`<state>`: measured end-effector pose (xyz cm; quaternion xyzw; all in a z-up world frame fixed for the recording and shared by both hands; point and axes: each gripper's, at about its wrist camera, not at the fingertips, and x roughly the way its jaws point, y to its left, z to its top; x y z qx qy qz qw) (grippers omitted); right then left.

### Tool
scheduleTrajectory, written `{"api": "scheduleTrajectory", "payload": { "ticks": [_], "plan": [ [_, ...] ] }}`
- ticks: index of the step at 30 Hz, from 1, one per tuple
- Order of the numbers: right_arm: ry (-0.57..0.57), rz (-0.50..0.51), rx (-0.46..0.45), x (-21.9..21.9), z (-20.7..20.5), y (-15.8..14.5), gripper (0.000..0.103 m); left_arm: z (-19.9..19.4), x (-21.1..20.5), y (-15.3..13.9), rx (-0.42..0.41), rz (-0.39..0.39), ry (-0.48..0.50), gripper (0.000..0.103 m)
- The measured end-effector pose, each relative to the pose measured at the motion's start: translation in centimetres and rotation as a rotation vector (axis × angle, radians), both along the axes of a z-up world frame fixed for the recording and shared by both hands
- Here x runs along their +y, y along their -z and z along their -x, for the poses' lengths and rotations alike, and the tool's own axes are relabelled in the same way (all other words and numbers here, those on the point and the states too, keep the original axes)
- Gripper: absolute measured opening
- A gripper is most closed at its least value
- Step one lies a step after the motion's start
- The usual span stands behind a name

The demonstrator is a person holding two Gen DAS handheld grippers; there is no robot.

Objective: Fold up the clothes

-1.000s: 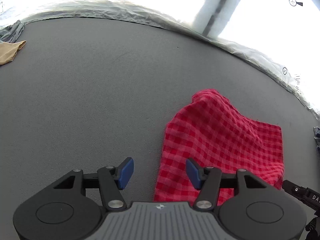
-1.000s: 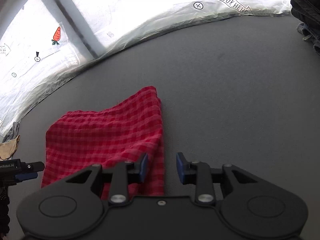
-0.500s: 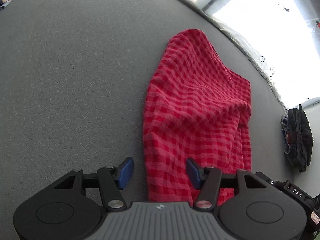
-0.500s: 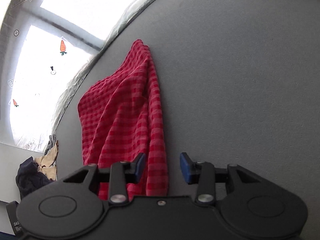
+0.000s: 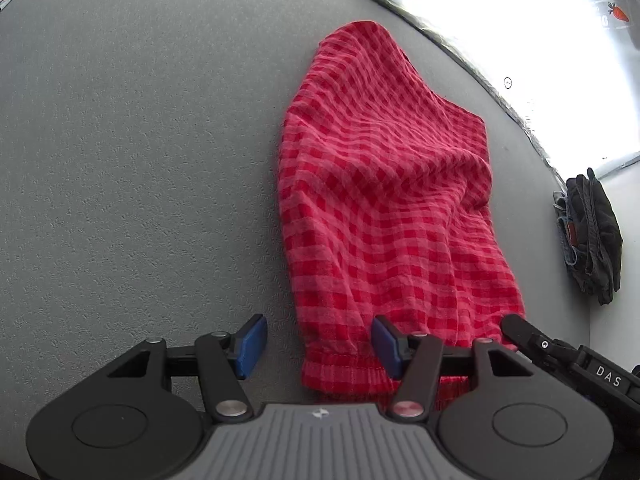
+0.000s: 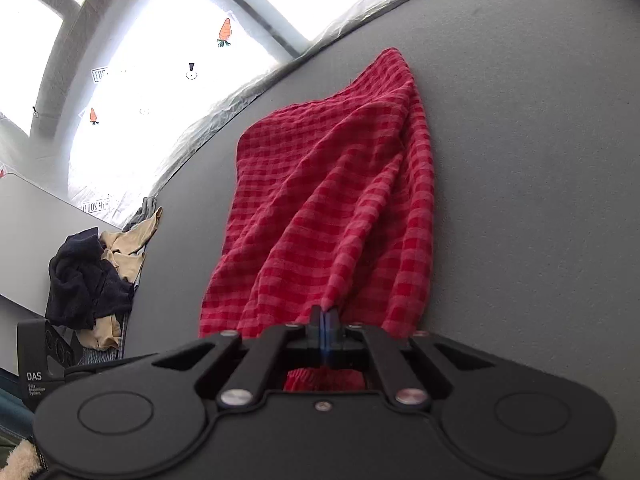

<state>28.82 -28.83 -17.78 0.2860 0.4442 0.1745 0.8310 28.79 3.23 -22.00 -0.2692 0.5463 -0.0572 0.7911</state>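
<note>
A red checked garment (image 5: pixel 384 200) lies stretched away from me on the grey table (image 5: pixel 140 160); it also shows in the right wrist view (image 6: pixel 332 208). Its elastic waistband (image 5: pixel 340 376) is at the near end. My left gripper (image 5: pixel 320 344) is open, with the waistband's left corner between its blue pads (image 5: pixel 252 344). My right gripper (image 6: pixel 325 320) is shut on the garment's near edge and pulls the cloth into folds. The right gripper's tip (image 5: pixel 520 330) shows at the garment's right corner in the left wrist view.
A pile of dark and tan clothes (image 6: pixel 96 272) lies at the table's left end. Dark folded clothes (image 5: pixel 592 236) lie at the right edge. Crinkled plastic sheeting (image 6: pixel 240 96) and bright windows run along the far edge.
My right gripper has closed on the garment's near edge. Both grippers have come in low at the waistband end. My left gripper stays open.
</note>
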Motion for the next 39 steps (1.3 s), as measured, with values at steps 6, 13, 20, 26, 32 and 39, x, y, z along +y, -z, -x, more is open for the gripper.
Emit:
{"api": "scheduleTrajectory", "payload": {
  "ticks": [6,13,20,26,32,39],
  "plan": [
    [0.123,-0.026,0.138,-2.1,1.4,2.1,0.007,0.1,0.1,0.3,0.010,0.014,0.028,0.058],
    [0.210,-0.083,0.205,-3.0,1.9,3.5,0.046,-0.3,0.3,0.9,0.019,0.067,0.053,0.059],
    [0.167,-0.203,0.252,-1.6,0.9,5.3,0.046,-0.8,-1.2,1.4,0.019,0.123,0.113,0.059],
    [0.196,-0.341,0.335,-1.9,0.9,7.5,0.010,-0.9,-0.6,1.9,0.061,0.144,0.064,0.022],
    [0.208,-0.487,0.324,-3.1,2.3,6.0,0.005,0.8,1.9,-0.1,0.076,0.354,-0.058,0.016],
    [0.226,-0.724,0.298,-4.7,4.9,2.6,0.005,3.7,3.3,-4.2,0.029,0.507,-0.135,0.017]
  ]
}}
